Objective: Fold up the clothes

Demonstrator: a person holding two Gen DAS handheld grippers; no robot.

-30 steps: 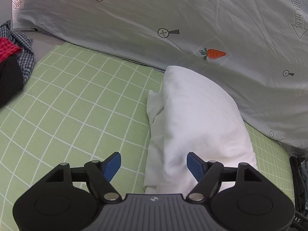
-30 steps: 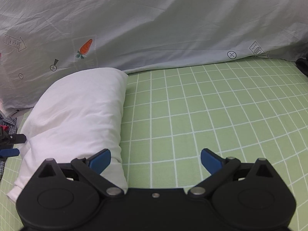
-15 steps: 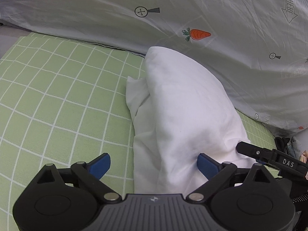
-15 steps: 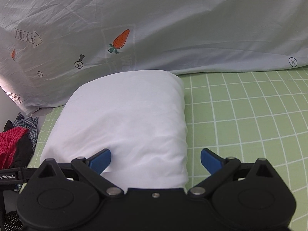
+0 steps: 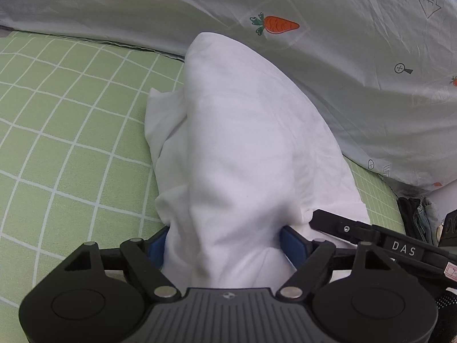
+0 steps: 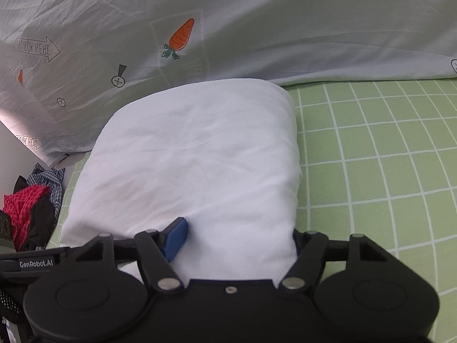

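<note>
Fingers [image 5: 155, 247] of L gripper [image 5: 225, 243] pinch near end of folded white garment [image 5: 242, 148] – R gripper [image 6: 237, 237] clamps same bundle w/ blue fingers [image 6: 175, 237]. Garment lies on green checked bed [image 6: 371, 171], grey carrot-print sheet [image 6: 228, 28] at 12 o'clock.

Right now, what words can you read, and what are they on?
"DAS": on the right gripper arm.
"GenRobot.AI": on the left gripper arm.
"LOOK HERE": in arrows printed on the grey sheet.
Small print under the carrot: too blurred to read.
</note>
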